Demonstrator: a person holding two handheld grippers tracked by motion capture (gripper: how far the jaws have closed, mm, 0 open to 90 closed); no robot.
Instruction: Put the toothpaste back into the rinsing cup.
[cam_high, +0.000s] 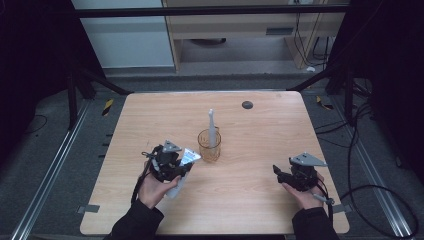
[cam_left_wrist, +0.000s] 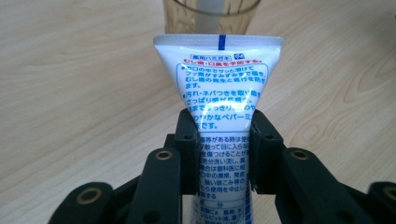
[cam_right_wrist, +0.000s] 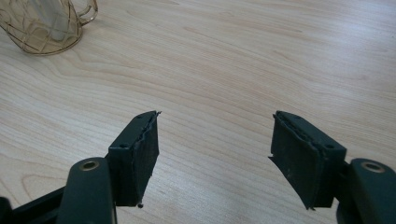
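Left gripper (cam_left_wrist: 218, 135) clamped on a white toothpaste tube (cam_left_wrist: 219, 88), crimped end pointing toward the amber glass cup (cam_high: 209, 145) just beyond, held near the table's (cam_high: 150, 115) centre-left. Electric toothbrush (cam_high: 212, 127) standing in that cup. Right gripper (cam_right_wrist: 215, 149) at near right, jaws wide apart, holding nothing.

High view overhead facing forward, gripper views close along fingers, all sharing amber cup (cam_high: 209, 145).
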